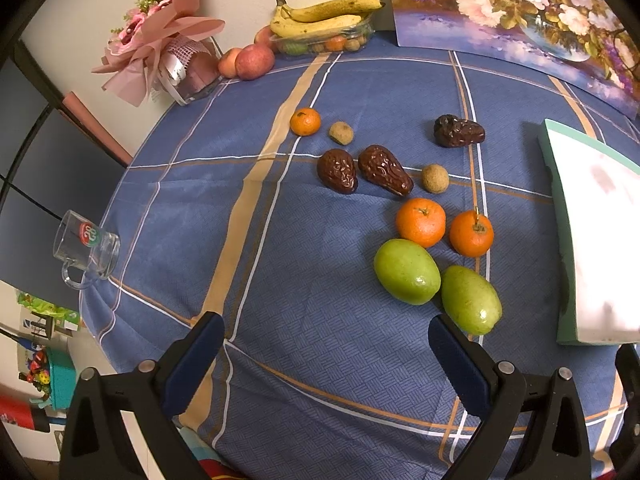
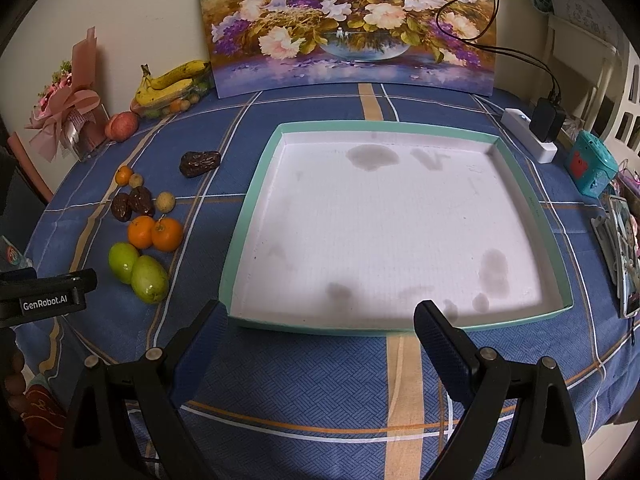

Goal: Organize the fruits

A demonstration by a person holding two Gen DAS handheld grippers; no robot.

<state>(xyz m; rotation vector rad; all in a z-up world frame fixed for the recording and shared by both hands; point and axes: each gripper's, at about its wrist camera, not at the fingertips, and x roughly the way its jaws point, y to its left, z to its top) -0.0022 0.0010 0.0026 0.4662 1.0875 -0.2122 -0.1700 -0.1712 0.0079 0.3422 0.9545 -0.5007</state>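
Note:
Loose fruit lies on the blue checked tablecloth: two green fruits (image 1: 407, 271) (image 1: 471, 299), two oranges (image 1: 420, 222) (image 1: 471, 233), a small orange (image 1: 305, 121), three dark wrinkled dates (image 1: 385, 169) (image 1: 337, 171) (image 1: 459, 131) and two small tan fruits (image 1: 435, 178) (image 1: 341, 133). A shallow white tray with a teal rim (image 2: 256, 184) sits to their right, empty. My left gripper (image 1: 326, 338) is open, just short of the green fruits. My right gripper (image 2: 320, 320) is open at the tray's near edge. The fruit group also shows in the right wrist view (image 2: 140, 240).
Bananas on a clear box of fruit (image 1: 324, 20) and two apples (image 1: 248, 62) stand at the back by a pink bouquet (image 1: 160, 40). A flower painting (image 2: 348, 20) leans on the wall. A glass mug (image 1: 86, 248) sits at the left table edge. A power strip (image 2: 528, 136) and teal toy (image 2: 592, 164) are right.

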